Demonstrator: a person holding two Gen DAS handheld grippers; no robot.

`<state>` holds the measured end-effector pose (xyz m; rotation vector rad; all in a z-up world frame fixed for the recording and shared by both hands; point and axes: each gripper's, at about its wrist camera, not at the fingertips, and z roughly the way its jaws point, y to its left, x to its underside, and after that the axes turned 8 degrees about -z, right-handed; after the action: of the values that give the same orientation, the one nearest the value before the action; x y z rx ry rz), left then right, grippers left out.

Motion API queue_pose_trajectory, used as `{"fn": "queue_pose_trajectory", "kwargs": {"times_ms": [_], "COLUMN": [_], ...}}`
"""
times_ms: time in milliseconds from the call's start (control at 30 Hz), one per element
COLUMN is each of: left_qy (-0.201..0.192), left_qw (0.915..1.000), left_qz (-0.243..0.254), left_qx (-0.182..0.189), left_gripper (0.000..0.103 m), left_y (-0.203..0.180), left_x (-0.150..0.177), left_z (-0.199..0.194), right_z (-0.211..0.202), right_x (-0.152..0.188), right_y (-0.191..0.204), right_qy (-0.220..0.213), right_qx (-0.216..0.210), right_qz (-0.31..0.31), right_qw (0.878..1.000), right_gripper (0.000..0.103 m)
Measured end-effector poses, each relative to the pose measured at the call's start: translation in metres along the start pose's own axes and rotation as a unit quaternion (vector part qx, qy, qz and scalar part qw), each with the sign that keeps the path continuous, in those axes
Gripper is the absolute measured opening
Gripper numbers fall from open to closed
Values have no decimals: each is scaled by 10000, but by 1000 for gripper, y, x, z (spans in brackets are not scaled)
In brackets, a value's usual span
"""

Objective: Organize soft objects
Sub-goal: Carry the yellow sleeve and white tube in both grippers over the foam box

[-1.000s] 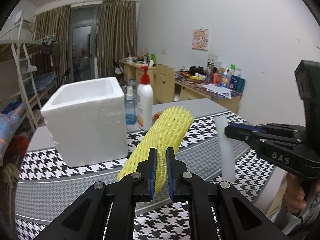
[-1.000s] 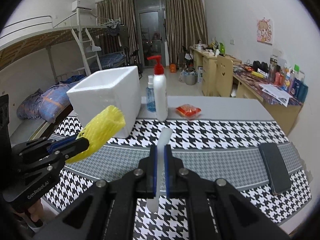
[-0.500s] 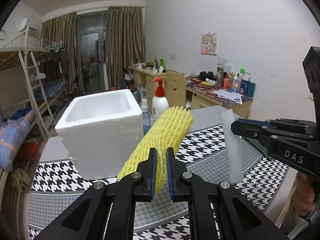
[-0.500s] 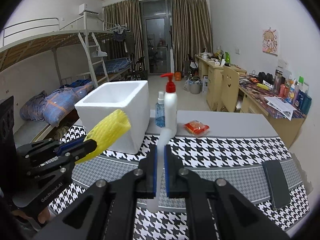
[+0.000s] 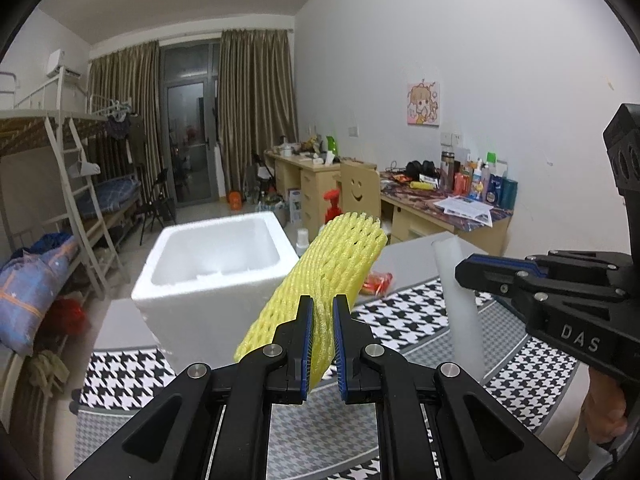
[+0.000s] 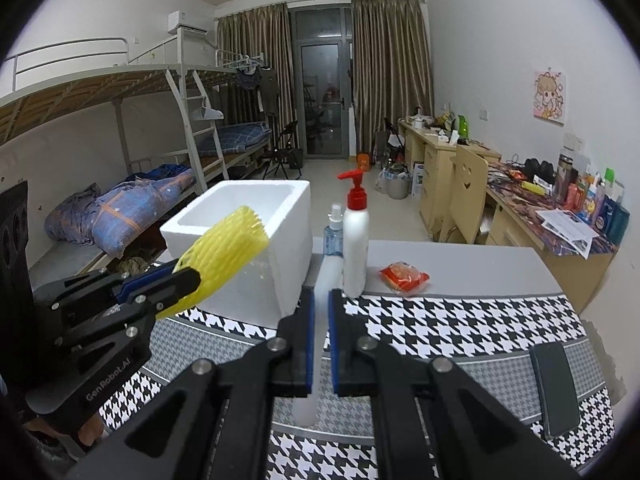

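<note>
My left hand-held gripper squeezes a yellow foam net, and my right hand-held gripper pinches a white foam tube, both up in the air. The white foam box sits open on the black-and-white checked worktop. A bunk bed stands behind.

Right gripper, seen at right of the left wrist view: white letters "DAS" on its black body, lower right of frame. Left gripper, at lower left of the right wrist view: "GenRobot.AI" in white along its black side. Labels on bottles and papers on the desk at right: too small to read.
</note>
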<state>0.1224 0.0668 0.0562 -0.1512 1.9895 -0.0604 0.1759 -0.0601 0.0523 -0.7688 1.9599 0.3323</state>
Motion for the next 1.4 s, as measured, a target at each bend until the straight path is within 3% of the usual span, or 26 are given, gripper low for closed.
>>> {"fn": "queue_pose_trajectory", "kwargs": {"times_ms": [833,1400], "left_qy": [-421,-442], "left_qw": [9987,9963], "left_qz": [-105,-376], "left_qx": [-276,-632], "left_gripper": [11,11], "left_y": [24,54], "left_x": [-47,-69], "left_z": [0,25], "right_z": [3,30], "right_x": [-53,-87], "right_y": [13,28], "right_qy": [-295,-372], "right_qx": [-42,-154], "right_qz": [-291,-394], "right_qw": [9991,9984], "right_gripper": [9,9]}}
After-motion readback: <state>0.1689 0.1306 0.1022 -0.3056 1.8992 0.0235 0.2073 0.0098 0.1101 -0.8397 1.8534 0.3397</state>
